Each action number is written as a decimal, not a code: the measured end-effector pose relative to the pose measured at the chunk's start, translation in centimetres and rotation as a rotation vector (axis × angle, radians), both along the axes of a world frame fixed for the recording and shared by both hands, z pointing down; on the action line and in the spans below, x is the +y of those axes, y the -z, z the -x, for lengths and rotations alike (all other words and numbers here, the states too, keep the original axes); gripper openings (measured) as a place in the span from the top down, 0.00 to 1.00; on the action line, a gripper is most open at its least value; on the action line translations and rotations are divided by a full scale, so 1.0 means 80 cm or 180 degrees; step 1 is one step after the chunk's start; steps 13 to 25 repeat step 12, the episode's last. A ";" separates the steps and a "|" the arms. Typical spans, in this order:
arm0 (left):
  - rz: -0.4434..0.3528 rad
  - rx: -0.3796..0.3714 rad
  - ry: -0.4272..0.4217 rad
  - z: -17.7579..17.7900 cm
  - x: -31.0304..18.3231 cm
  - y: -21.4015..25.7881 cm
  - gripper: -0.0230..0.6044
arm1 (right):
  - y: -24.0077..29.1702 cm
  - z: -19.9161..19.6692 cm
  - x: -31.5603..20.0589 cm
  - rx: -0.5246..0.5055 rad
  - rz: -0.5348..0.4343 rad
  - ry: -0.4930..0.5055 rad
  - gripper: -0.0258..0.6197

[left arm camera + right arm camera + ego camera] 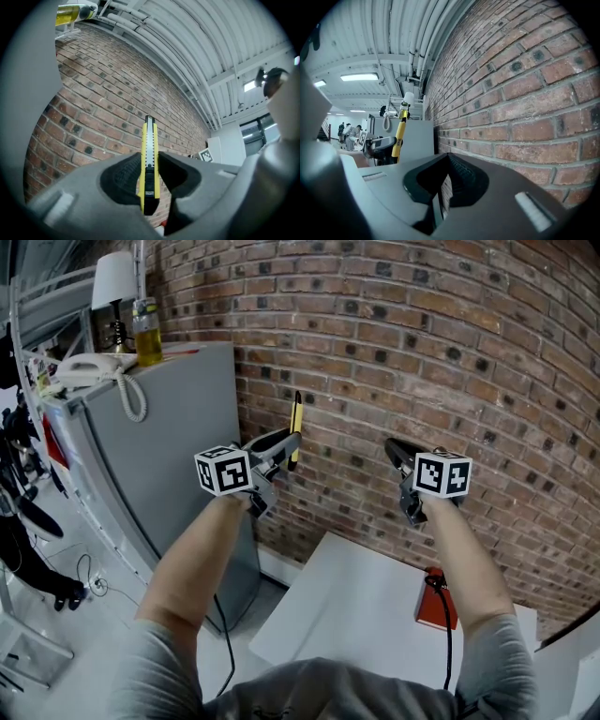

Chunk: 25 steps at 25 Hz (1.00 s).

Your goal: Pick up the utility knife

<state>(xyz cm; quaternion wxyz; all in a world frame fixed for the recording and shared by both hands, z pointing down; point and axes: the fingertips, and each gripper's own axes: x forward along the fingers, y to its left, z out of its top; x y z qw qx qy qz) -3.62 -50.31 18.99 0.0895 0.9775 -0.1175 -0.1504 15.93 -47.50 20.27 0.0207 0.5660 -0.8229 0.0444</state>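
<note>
Left tongs [281, 444]: closed on the utility knife [296, 427], gripped by its lower body between two black ribbed pads; the knife stands upright, raised in front of the brick wall [422, 352] and well above the worktop [347, 615]. The knife is a slim straight bar with a yellow plastic casing, a grey metal strip running down its face and a black slider and black butt end; in the left gripper view the pads press flat on both its sides.

Right tongs [398, 454]: drawn nearly together, only a thin slit between the dark ribbed pads, nothing held; they hang beside the wall, well apart from the left tongs; each carries a white cube with black square markers.

Wall: rough red-brown bricks with dark pits and pale mortar joints. Worktop: smooth, white, rectangular; a red flat object [436, 606] lies at its right edge. Left of the wall stands a plain grey cabinet [178, 456] with matt flat sides; on top are a white corded telephone [89, 367], a bottle of yellow liquid [146, 334] and a white-shaded lamp [114, 287].
</note>
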 end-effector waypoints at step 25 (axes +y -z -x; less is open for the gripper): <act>-0.0037 -0.0003 -0.0009 0.000 0.006 0.009 0.78 | 0.005 0.007 0.006 0.0024 -0.0013 0.0044 0.95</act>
